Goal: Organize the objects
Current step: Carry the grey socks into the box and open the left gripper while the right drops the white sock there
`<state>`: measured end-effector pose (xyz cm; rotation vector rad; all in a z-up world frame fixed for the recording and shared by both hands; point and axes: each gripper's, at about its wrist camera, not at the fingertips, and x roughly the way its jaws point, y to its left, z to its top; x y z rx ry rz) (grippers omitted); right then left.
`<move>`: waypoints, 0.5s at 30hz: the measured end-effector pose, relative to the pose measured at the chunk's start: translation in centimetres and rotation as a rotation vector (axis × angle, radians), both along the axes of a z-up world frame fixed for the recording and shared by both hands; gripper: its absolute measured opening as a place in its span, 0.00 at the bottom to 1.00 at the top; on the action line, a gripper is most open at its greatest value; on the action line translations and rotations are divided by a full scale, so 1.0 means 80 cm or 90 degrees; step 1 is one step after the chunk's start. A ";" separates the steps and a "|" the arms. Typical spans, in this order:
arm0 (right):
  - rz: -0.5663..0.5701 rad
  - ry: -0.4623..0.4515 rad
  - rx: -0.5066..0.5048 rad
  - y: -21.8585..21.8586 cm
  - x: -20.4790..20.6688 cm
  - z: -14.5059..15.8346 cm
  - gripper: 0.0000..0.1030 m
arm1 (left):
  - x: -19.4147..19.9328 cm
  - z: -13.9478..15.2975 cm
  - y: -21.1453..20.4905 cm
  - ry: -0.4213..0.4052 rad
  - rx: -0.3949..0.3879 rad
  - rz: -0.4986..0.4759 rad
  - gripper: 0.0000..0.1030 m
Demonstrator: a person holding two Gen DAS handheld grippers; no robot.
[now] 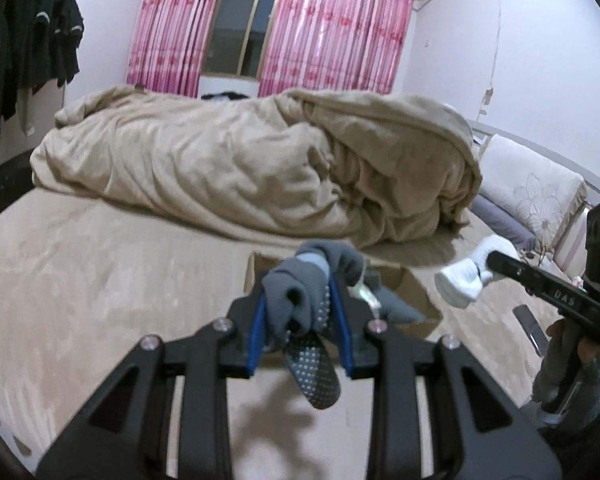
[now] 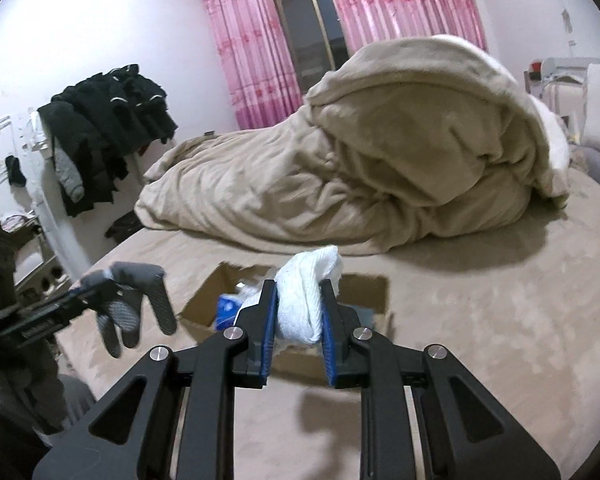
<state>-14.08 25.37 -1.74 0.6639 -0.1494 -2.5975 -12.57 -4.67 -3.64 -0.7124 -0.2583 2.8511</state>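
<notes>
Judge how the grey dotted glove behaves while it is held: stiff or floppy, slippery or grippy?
Probably floppy: the grey glove droops from the left gripper, fingers dangling. Its raised dots suggest a grippy surface. Likely light, hanging from a small pinch.

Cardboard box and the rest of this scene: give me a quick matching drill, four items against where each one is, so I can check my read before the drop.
Items:
1. grey glove
2. white cloth
3. cardboard box
4. beige duvet

Places:
a. heaped at the far side of the bed
b. clamped in the right gripper
c. open on the bed, below both grippers
d. clamped in the left gripper

Pairs: 1-d, 2-b, 3-c, 4-a
</notes>
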 end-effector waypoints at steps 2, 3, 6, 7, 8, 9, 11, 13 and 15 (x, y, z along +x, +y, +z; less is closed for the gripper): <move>-0.014 0.011 0.013 0.001 -0.007 0.004 0.20 | -0.010 0.005 0.000 0.011 -0.002 0.000 0.29; -0.020 0.016 0.017 0.001 -0.010 0.005 0.20 | -0.016 0.007 0.000 0.016 -0.002 0.000 0.29; -0.036 0.027 0.041 -0.005 -0.025 0.005 0.20 | -0.036 0.007 0.002 0.020 -0.002 0.000 0.29; -0.038 0.027 0.053 -0.008 -0.030 0.003 0.20 | -0.042 0.005 0.003 0.017 0.000 -0.002 0.29; -0.038 0.024 0.067 -0.012 -0.037 0.000 0.21 | -0.048 0.003 0.004 0.013 0.001 -0.003 0.29; -0.039 0.017 0.081 -0.015 -0.043 -0.004 0.21 | -0.053 0.000 0.005 0.009 -0.001 -0.002 0.29; -0.039 -0.002 0.096 -0.018 -0.051 -0.014 0.21 | -0.063 -0.007 0.005 0.005 -0.003 -0.001 0.29; -0.033 -0.024 0.108 -0.021 -0.056 -0.025 0.21 | -0.074 -0.018 0.003 -0.008 0.002 0.008 0.29; -0.027 -0.042 0.136 -0.028 -0.062 -0.037 0.21 | -0.086 -0.032 -0.001 -0.023 0.014 0.014 0.29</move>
